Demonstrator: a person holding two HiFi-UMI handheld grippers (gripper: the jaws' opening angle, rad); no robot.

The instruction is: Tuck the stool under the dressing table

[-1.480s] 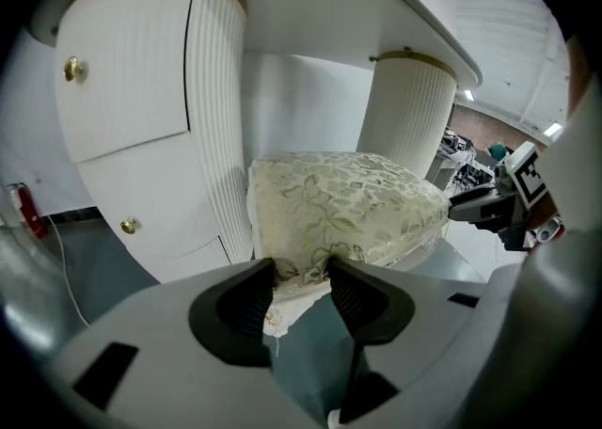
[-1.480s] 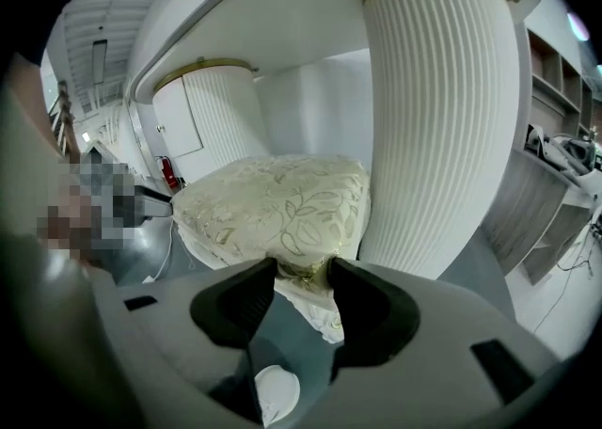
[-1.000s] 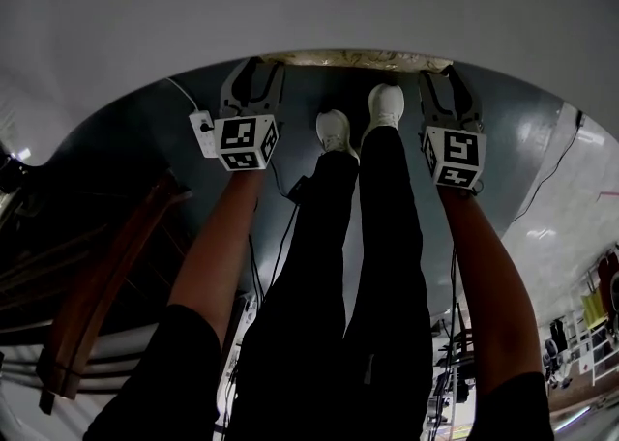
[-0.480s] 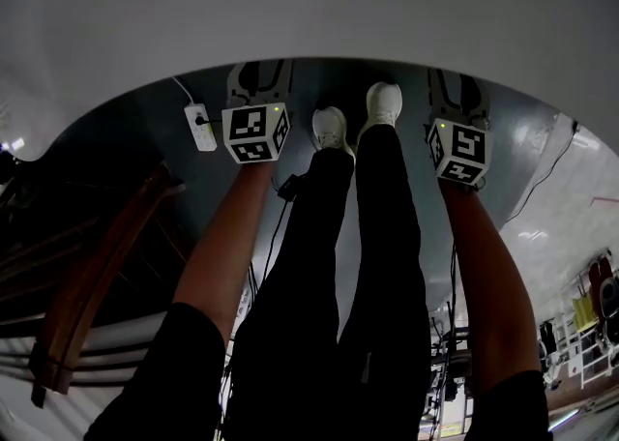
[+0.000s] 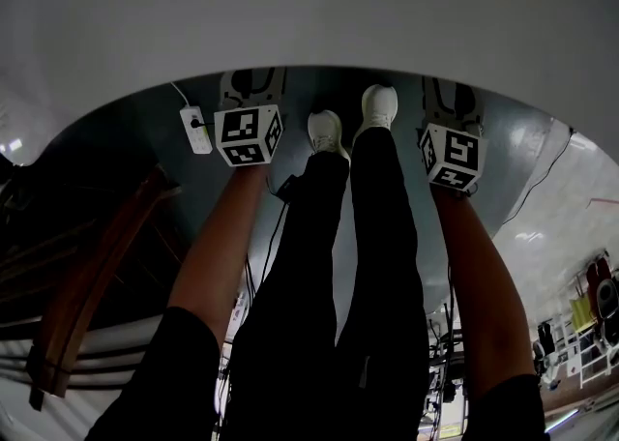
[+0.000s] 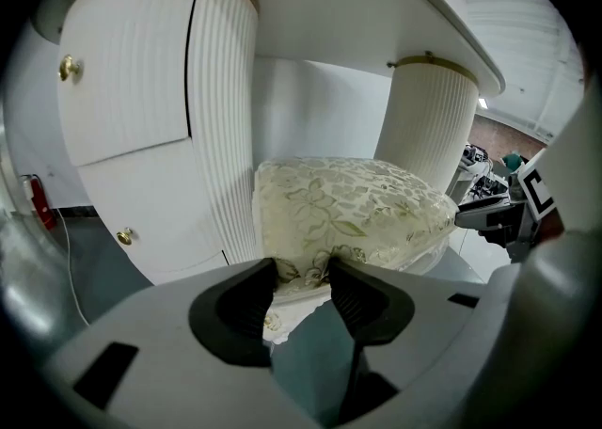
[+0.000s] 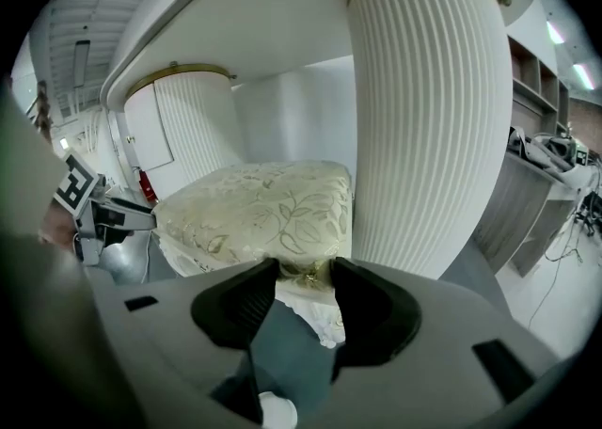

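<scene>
My left gripper (image 6: 301, 278) clenched stool (image 6: 348, 206) at near-left cushion edge; right gripper (image 7: 303, 281) clenched near-right edge. Stool sat under dressing table (image 6: 226, 88), unseen in head view. I judged tuck nearly done; left: release.

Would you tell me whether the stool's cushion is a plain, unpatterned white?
No, in the left gripper view the stool's cushion is cream with a leafy floral pattern across it.

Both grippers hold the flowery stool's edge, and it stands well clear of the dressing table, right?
No: the left gripper view shows the stool under the dressing table, between its pillars. The left gripper and right gripper do hold its edge.
</scene>
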